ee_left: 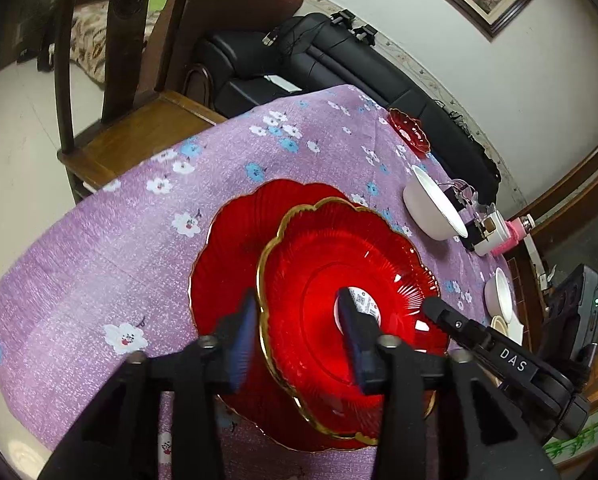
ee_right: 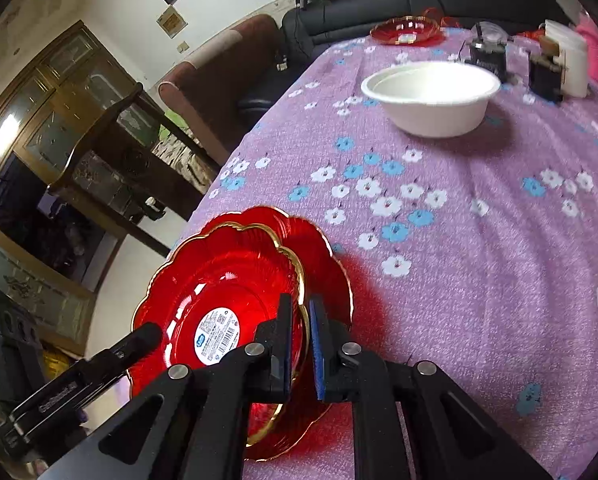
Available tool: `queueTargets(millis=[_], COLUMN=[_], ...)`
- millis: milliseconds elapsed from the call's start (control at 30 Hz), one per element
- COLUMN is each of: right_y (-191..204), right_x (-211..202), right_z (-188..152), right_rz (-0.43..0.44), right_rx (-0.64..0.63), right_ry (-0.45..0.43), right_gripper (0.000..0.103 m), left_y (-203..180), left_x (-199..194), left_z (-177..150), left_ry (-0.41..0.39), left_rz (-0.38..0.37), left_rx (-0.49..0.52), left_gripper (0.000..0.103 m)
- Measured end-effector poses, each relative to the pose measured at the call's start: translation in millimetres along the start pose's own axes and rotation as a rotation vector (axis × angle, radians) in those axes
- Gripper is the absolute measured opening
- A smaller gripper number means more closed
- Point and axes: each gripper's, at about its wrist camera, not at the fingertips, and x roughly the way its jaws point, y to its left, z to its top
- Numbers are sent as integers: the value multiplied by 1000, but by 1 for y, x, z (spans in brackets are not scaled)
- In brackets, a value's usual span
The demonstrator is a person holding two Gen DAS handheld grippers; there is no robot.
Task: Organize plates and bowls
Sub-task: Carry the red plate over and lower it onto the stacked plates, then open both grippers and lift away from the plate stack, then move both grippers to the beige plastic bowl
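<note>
At the left of the left wrist view, a wooden chair (ee_left: pixel 111 136) is standing against the table at about ten o'clock, and a purple flowered tablecloth (ee_left: pixel 99 248) is covering the table. In the centre, two red glass plates are lying stacked but off-centre: the upper red plate (ee_left: pixel 339 264), gold-rimmed with a white label in its well, is sitting on the lower red plate (ee_left: pixel 227 236), which is showing at nine o'clock. The left gripper (ee_left: pixel 299 312) is straddling the upper plate's near rim with its jaws apart, the pads not pressing. In the right wrist view, the right gripper (ee_right: pixel 300 320) is clamping the same plate's rim at its three o'clock edge, jaws nearly together. Toward one o'clock a white bowl (ee_left: pixel 435 208) is sitting, with a second white bowl (ee_left: pixel 499 292) at three o'clock and a small red dish (ee_left: pixel 411 132) at the far edge. The plates appear rigid, glossy and probably slippery and breakable; the ribbed rim seems the only place to grip, and gently. The bowls look light and likely flexible, best pinched at the lip.
</note>
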Motion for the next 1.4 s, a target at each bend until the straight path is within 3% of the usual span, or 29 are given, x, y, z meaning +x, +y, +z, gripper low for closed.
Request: queueTargets(millis=[33,100,333,433,567,700,900,1400], right_y=[1,3,-3,-5,-3,-5,-26,-138], right_x=[-1,-3,-22,-36,-55,-69,-89,-139], right_z=[-1,-2,0,-2,-8,-17,-30,-30], right_rz=[-16,-37,-44,-57,-90,-125,-166,-331], right_rx=[-10,-26,-9,-23,-77,-129,-153,-29], right_ry=[-13,-41,-120,-160,-215,-253,-289,-368], right_gripper=[12,12,14,24,44,50,58,61], left_y=[-1,-5,-10,-10,-16,-37,-80,-160], left_x=[-2,-8,-31,-45,-63,-76,-76,-37], left_z=[0,0,1,-2,-9,-18,-35,-81], left_ry=[-9,-41,-126,-151,-153,-172,-169,-56], left_rz=[1,3,24,30,-29,-66,-90,-92], left_rx=[8,31,77,64,41,81,189,362], left_gripper=[58,61,66,69,76,79,80,80])
